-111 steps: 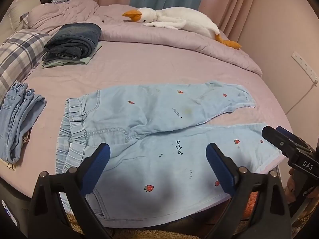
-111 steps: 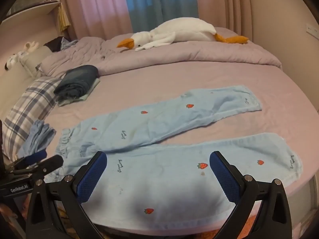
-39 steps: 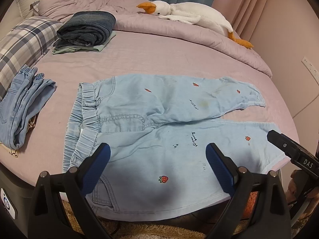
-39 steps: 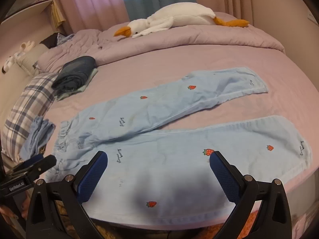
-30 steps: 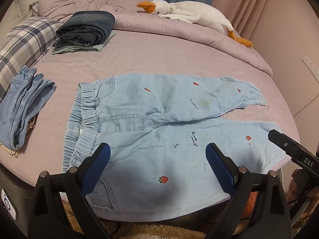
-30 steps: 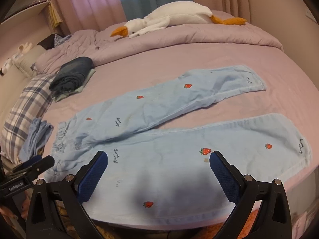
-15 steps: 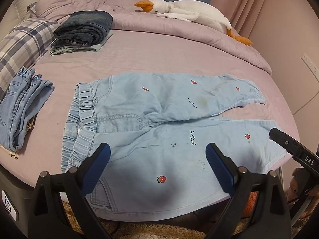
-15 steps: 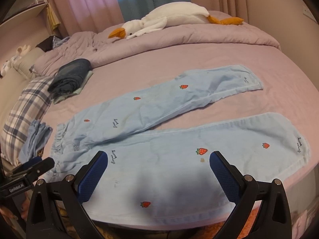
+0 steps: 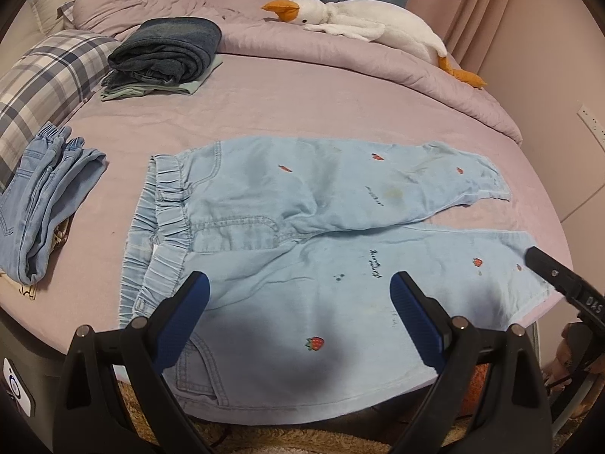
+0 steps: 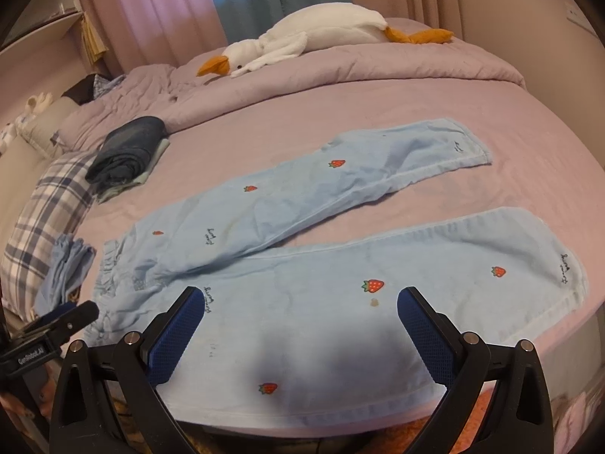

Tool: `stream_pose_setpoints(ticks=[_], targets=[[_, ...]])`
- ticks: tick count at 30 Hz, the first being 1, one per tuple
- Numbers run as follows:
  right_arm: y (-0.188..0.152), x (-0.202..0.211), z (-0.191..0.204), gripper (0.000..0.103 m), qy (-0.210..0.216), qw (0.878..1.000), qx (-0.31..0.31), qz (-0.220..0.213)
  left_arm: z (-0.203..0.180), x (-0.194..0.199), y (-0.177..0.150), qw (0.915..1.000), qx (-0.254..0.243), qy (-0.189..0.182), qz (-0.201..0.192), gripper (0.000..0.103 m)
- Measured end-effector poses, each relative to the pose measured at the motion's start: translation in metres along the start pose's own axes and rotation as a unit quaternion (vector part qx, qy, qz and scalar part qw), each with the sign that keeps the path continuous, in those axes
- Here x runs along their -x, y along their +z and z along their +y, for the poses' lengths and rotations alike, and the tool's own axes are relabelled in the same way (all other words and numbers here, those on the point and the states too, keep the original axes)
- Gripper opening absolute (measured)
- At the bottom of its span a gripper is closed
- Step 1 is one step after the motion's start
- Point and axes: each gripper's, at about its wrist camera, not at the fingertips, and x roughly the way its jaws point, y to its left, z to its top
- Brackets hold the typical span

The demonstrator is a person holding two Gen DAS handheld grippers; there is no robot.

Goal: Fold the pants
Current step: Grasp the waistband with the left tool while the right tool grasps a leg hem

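Light blue pants with strawberry prints lie spread flat on the lilac bed, waistband to the left, both legs running right. They also show in the right wrist view. My left gripper is open and empty, hovering above the near leg by the waist. My right gripper is open and empty above the near leg's middle. The right gripper's tip shows at the left view's right edge; the left gripper shows at the right view's left edge.
A folded dark denim stack and a plaid pillow lie at the back left. Folded light jeans sit left of the pants. A plush goose rests on the rolled duvet. The bed's front edge is just below the grippers.
Both grippers have drifted slightly, so the views shift a little. The pants lie as before. Both grippers stay open.
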Motion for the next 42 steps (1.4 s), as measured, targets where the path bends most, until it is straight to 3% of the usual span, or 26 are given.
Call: stream_pose_setpoints(ticks=[6, 10, 13, 16, 19, 22, 23, 24, 26, 27, 28, 29, 31, 36, 39, 42], targets=[[0.005, 0.007, -0.035, 0.102, -0.009, 1.000, -0.028, -0.009, 0.042, -0.015, 0.002, 0.9981, 0.033, 0.053, 0.002, 0.096], [0.011, 0.013, -0.108, 0.102, -0.052, 0.993, -0.101, -0.013, 0.086, -0.029, 0.000, 0.9927, 0.066, 0.100, 0.015, 0.096], [0.013, 0.012, -0.173, 0.102, -0.099, 0.983, -0.156, -0.002, 0.114, -0.043, -0.007, 0.9901, 0.094, 0.093, 0.048, 0.096], [0.016, 0.002, -0.222, 0.091, -0.140, 0.972, -0.187, 0.016, 0.134, -0.062, -0.014, 0.9856, 0.130, 0.070, 0.082, 0.096], [0.019, -0.013, -0.261, 0.090, -0.142, 0.964, -0.221, 0.033, 0.140, -0.074, -0.016, 0.9842, 0.138, 0.060, 0.093, 0.094], [0.021, -0.030, -0.287, 0.085, -0.127, 0.959, -0.251, 0.044, 0.139, -0.077, -0.014, 0.9856, 0.133, 0.054, 0.090, 0.080], [0.021, -0.038, -0.296, 0.083, -0.112, 0.957, -0.264, 0.047, 0.136, -0.075, -0.012, 0.9865, 0.129, 0.042, 0.091, 0.065], [0.020, -0.044, -0.301, 0.077, -0.098, 0.956, -0.273, 0.050, 0.133, -0.074, -0.011, 0.9868, 0.129, 0.030, 0.093, 0.048], [0.020, -0.055, -0.304, 0.062, -0.078, 0.953, -0.287, 0.058, 0.128, -0.073, -0.012, 0.9870, 0.130, 0.008, 0.094, 0.032], [0.022, -0.058, -0.303, 0.045, -0.092, 0.953, -0.284, 0.058, 0.126, -0.073, -0.012, 0.9870, 0.131, 0.016, 0.091, 0.026], [0.024, -0.057, -0.300, 0.020, -0.107, 0.954, -0.277, 0.054, 0.129, -0.074, -0.013, 0.9872, 0.133, 0.020, 0.085, 0.023], [0.028, -0.056, -0.295, 0.013, -0.100, 0.955, -0.274, 0.049, 0.131, -0.070, -0.013, 0.9861, 0.143, 0.020, 0.082, 0.022], [0.038, -0.047, -0.289, 0.010, -0.082, 0.958, -0.275, 0.025, 0.135, -0.054, -0.016, 0.9842, 0.162, 0.018, 0.069, 0.021], [0.064, -0.016, -0.271, 0.009, -0.116, 0.961, -0.250, -0.034, 0.128, -0.032, -0.007, 0.9876, 0.147, 0.026, 0.048, 0.018], [0.064, -0.033, -0.283, 0.009, -0.123, 0.959, -0.256, -0.015, 0.128, -0.037, -0.007, 0.9898, 0.126, 0.044, 0.049, 0.018], [0.053, -0.054, -0.291, 0.009, -0.137, 0.958, -0.251, 0.020, 0.141, -0.056, -0.006, 0.9874, 0.136, 0.042, 0.069, 0.020]])
